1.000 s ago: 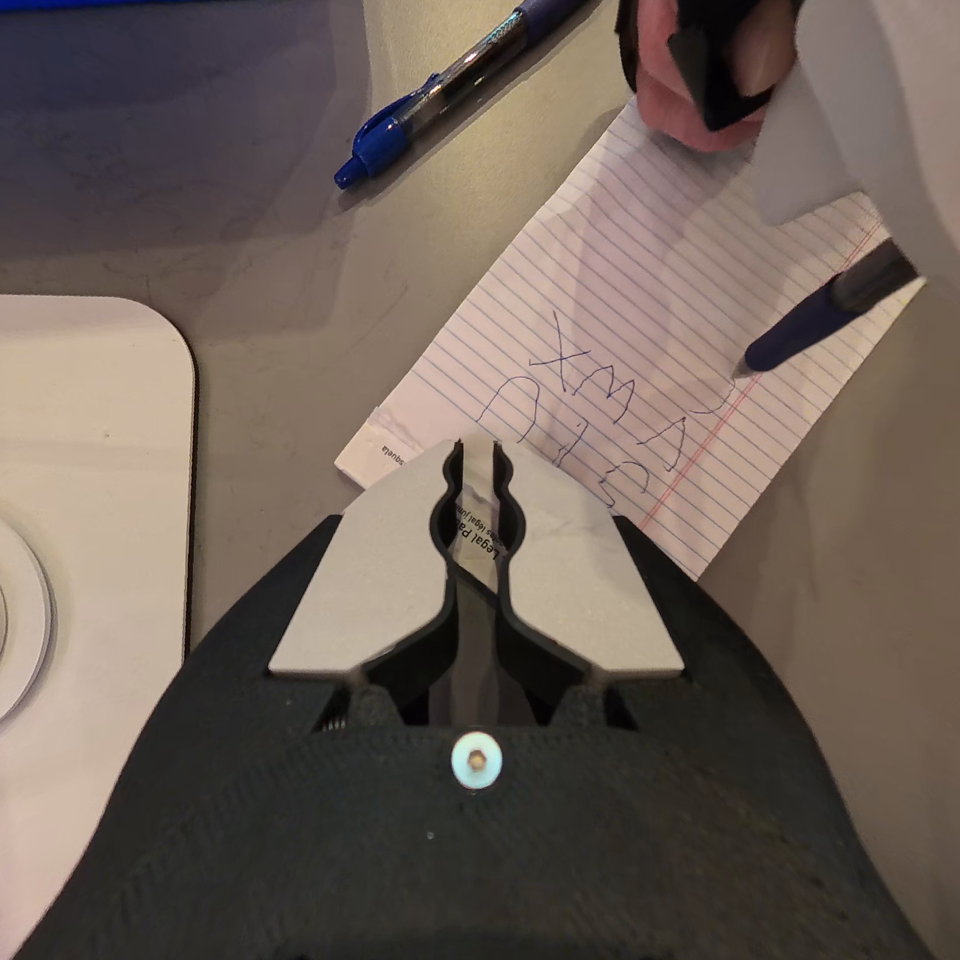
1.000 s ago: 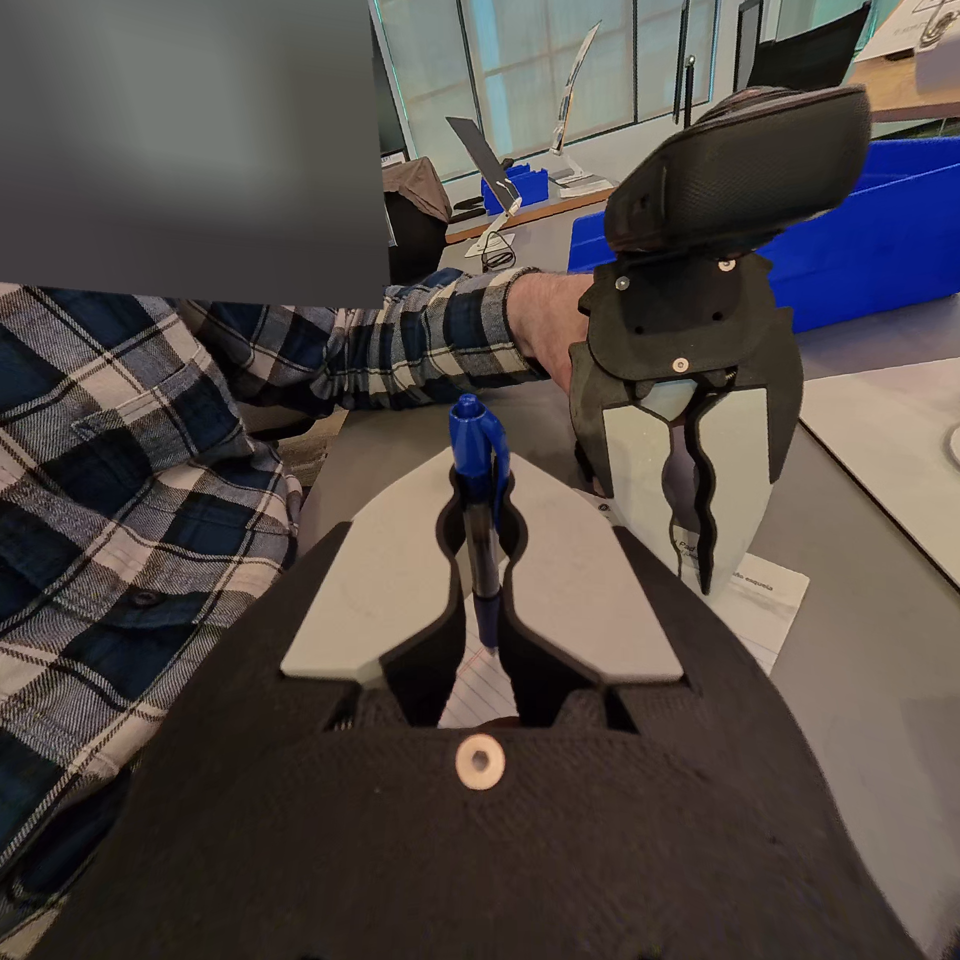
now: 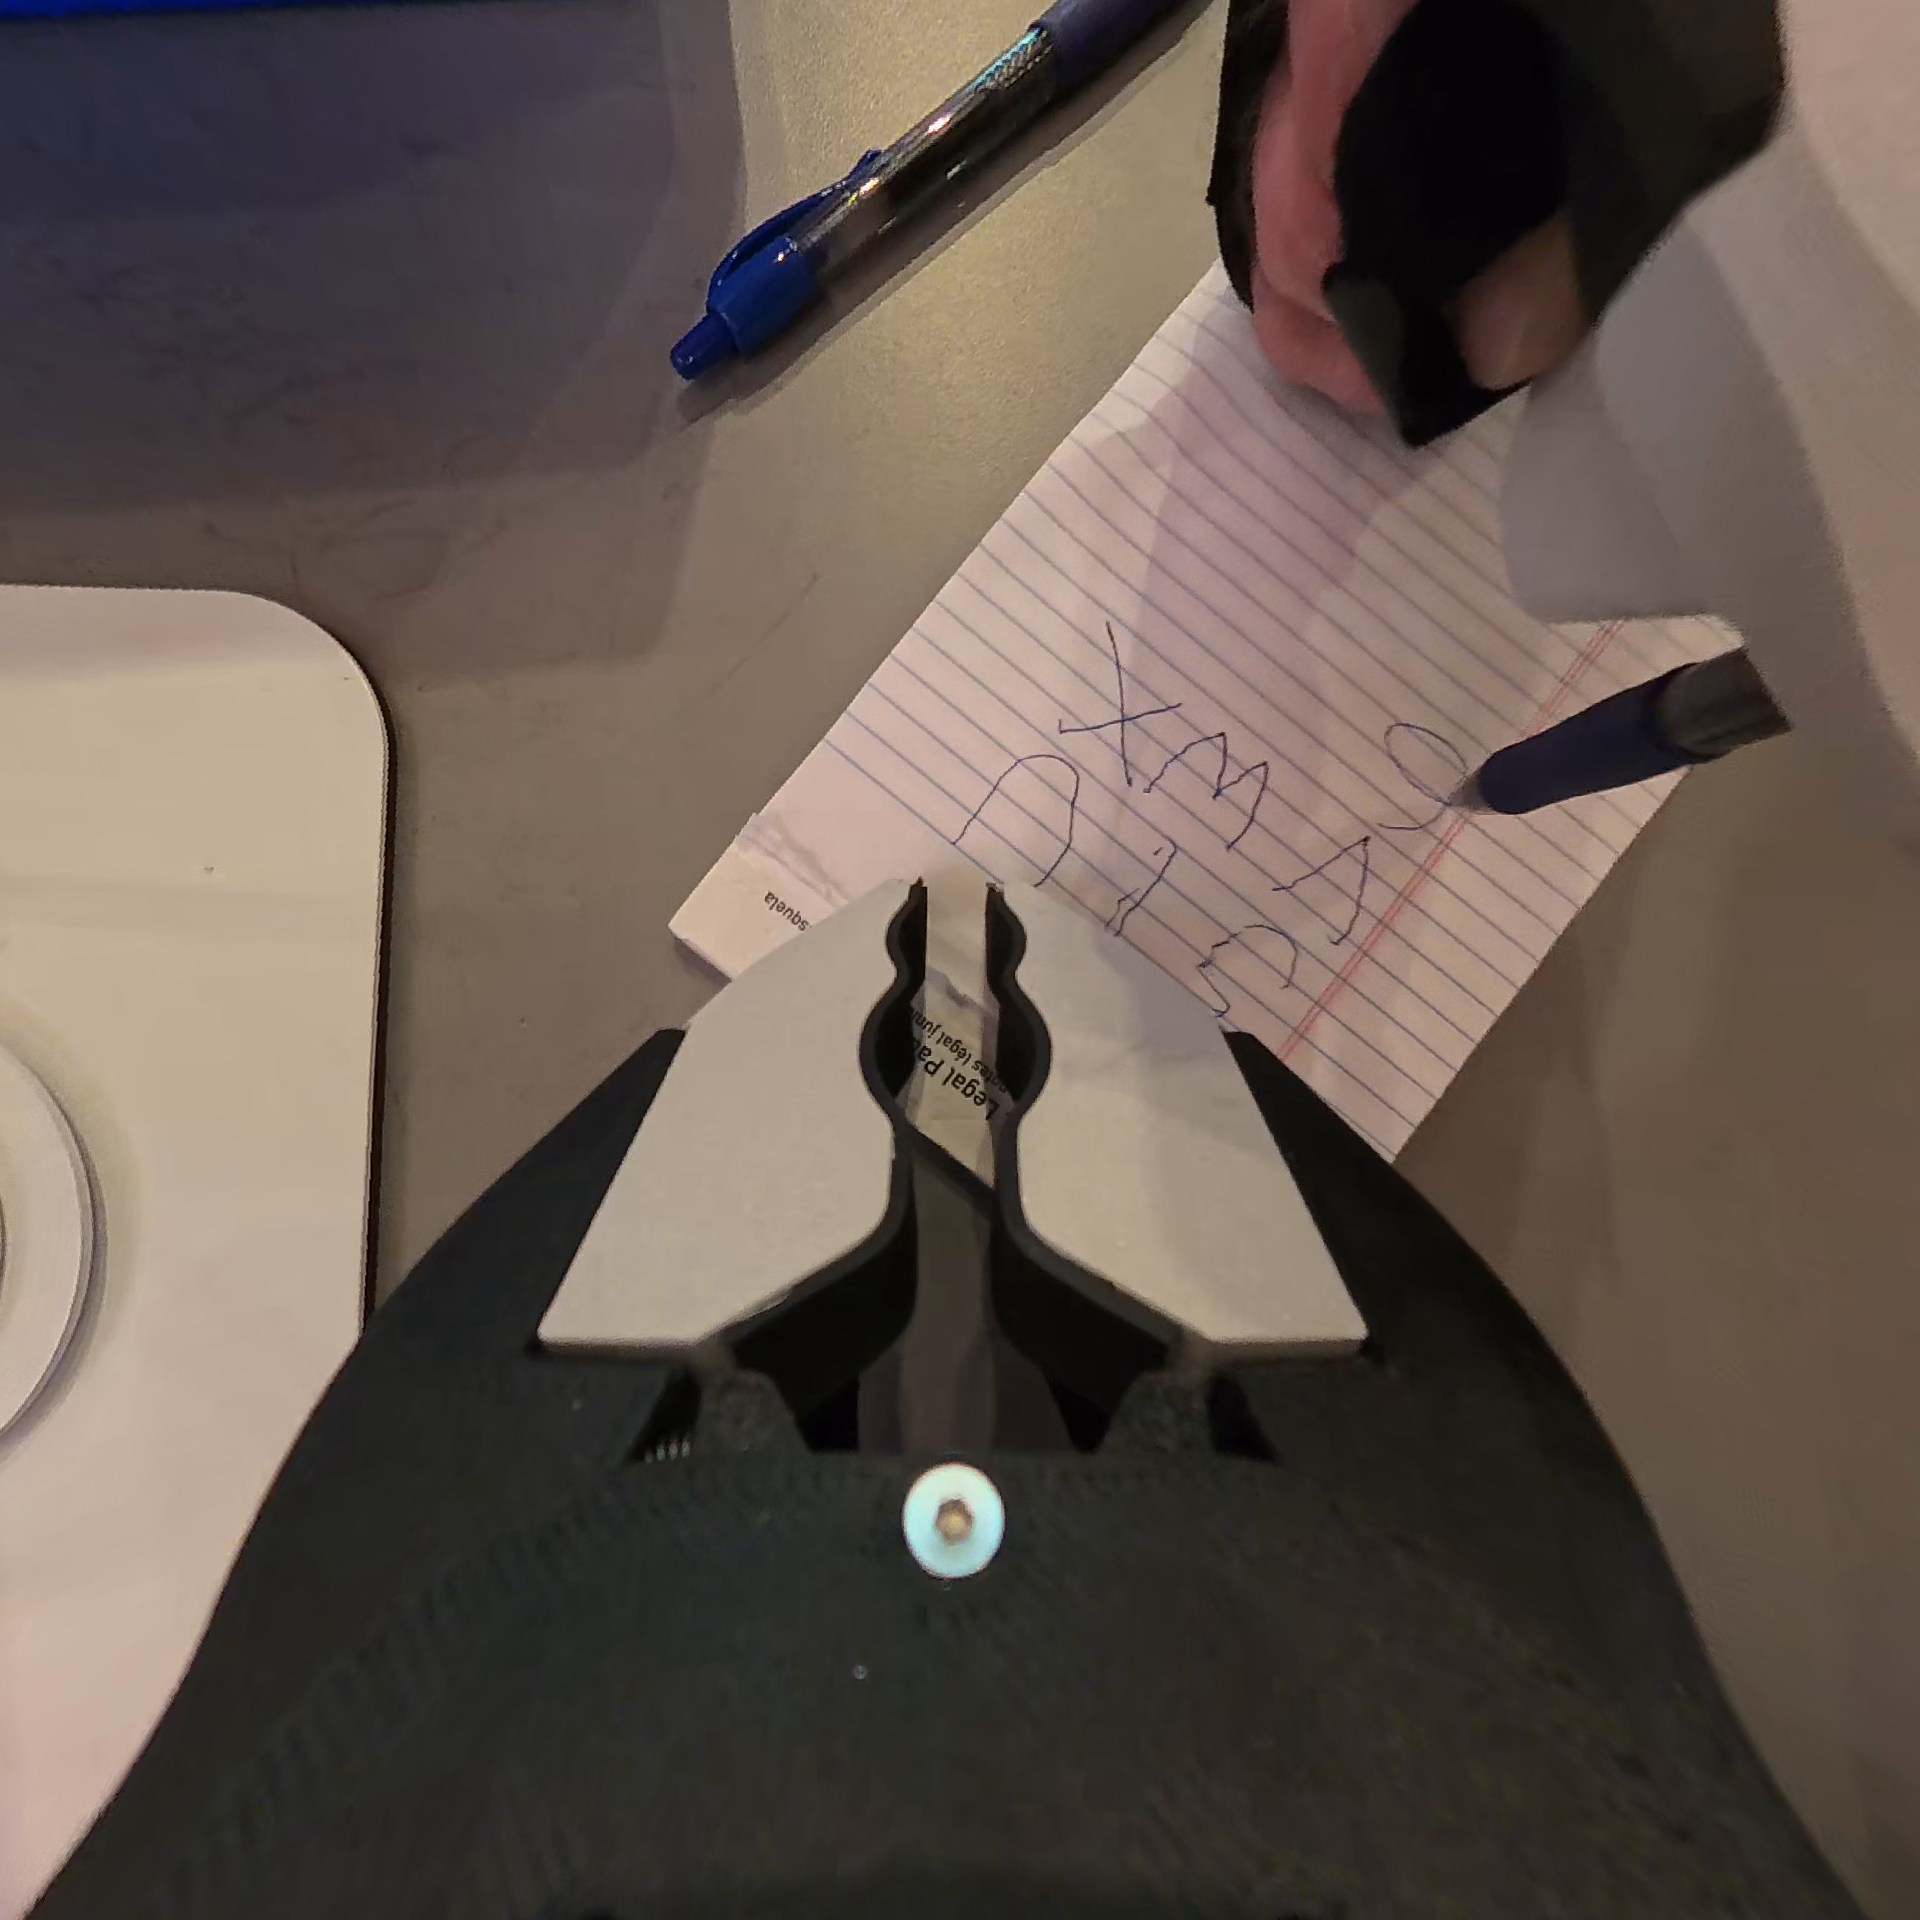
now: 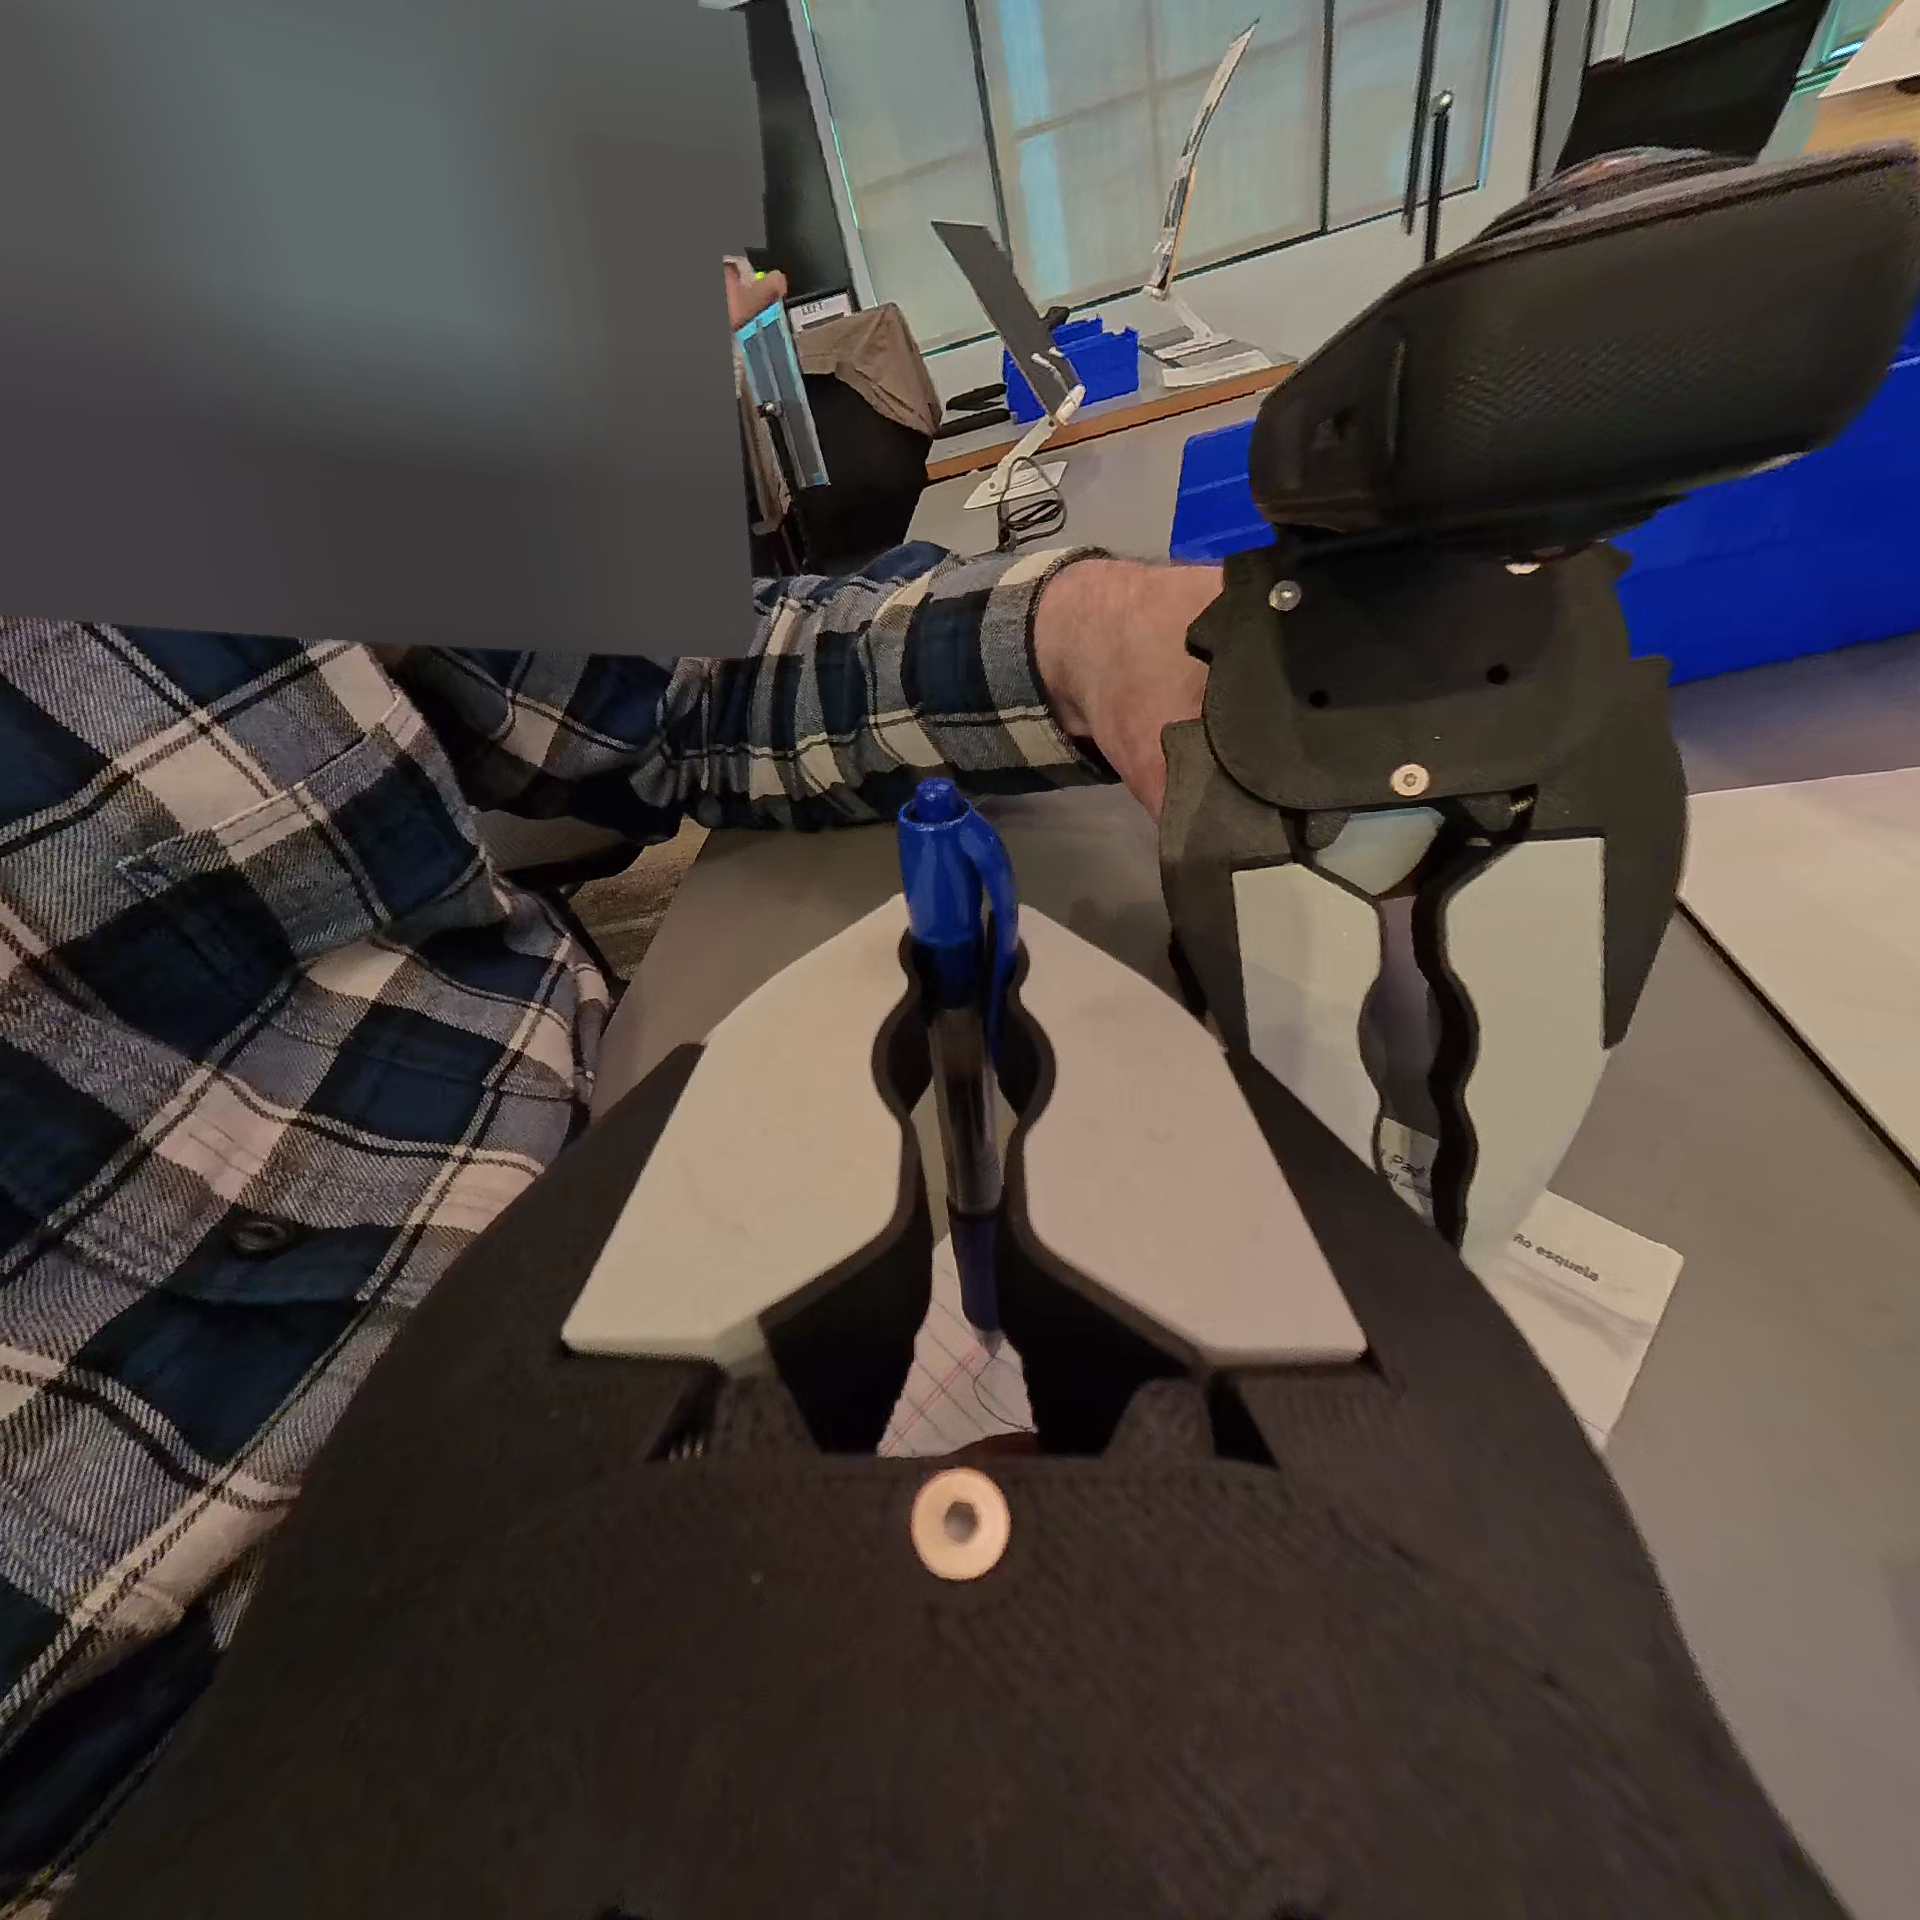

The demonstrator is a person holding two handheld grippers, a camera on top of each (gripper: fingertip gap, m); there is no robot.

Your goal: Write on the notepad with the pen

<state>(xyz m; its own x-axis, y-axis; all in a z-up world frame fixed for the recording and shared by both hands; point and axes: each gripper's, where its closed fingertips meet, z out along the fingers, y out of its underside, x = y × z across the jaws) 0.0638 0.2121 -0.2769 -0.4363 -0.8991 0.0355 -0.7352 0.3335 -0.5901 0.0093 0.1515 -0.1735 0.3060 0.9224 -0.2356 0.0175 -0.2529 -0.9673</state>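
Two pens are in sight. One pen (image 4: pixel 961 1049) stands upright between the fingers of the right gripper (image 4: pixel 961 935), its blue cap end sticking up past the fingertips at mid-frame in the right wrist view; the pads press on its barrel from both sides. Its tip touches the lined notepad (image 3: pixel 1247 665) near the red margin, at the right edge of the left wrist view, beside a freshly drawn loop. The notepad lies slanted on the grey table (image 3: pixel 468 468), from the lower centre of that view towards the upper right, with blue handwriting on it. The left gripper (image 3: pixel 954 894) points down onto the notepad's bound end at lower centre, its fingers slightly parted with nothing between them. The spare pen (image 3: pixel 883 187) lies on the table at the upper centre. A white mat (image 3: pixel 187 831) fills the left edge.
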